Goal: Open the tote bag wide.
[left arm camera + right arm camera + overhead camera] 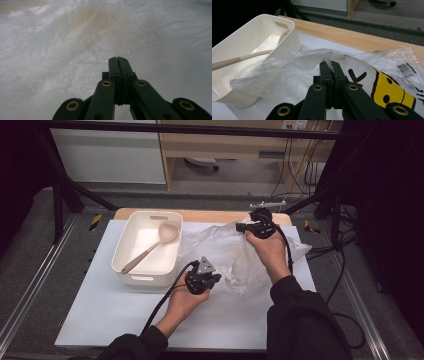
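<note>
Here crinkled clear plastic bag (235, 255), smooth white tub (131, 249).

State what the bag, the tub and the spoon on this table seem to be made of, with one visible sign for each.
Bag: thin clear plastic film, glossy; it crinkles and the table shows through it.
Tub: looks like moulded white plastic, smooth and slightly shiny, with rounded corners and cut-out handles.
Spoon: matt beige in one piece; plastic, silicone or wood, the look leaves it open.
</note>
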Motion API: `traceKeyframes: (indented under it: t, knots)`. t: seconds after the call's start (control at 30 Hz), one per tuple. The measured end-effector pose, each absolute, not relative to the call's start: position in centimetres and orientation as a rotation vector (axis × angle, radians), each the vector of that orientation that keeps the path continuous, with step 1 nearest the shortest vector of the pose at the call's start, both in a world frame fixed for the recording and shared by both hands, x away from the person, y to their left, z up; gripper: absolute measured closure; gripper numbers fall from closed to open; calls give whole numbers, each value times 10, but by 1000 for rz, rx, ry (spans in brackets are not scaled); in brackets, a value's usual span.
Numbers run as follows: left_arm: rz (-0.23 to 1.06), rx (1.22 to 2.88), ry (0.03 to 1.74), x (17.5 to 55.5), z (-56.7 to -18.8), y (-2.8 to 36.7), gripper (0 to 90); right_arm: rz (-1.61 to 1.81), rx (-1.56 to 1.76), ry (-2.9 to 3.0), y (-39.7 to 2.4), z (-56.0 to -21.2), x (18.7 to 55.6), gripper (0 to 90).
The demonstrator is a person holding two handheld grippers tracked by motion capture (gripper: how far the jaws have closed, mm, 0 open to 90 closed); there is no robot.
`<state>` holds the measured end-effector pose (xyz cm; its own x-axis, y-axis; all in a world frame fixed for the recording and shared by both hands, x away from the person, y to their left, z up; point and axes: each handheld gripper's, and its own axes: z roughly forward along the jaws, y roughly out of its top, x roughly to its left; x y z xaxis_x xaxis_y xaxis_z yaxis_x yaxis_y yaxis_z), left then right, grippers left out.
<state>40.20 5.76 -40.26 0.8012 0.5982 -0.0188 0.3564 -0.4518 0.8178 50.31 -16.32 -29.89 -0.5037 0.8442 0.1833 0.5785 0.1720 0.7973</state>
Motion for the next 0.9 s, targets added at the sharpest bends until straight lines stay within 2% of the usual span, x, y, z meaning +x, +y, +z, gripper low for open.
traceKeyframes:
  t: [0.3,0.47,0.57,0.67,0.9]
  knots:
    - [329,2004,711,383,-369,98,898,1242,1343,2178,-158,-305,499,900]
    - [407,1991,731,381,-360,113,753,1241,1342,2181,-157,-304,497,900]
    - [400,1964,772,384,-356,124,653,1238,1336,2189,-156,-305,496,900]
    - [421,1963,813,387,-354,132,506,1239,1330,2198,-156,-306,493,900]
    - [399,1956,830,390,-347,147,317,1232,1322,2216,-158,-310,488,900]
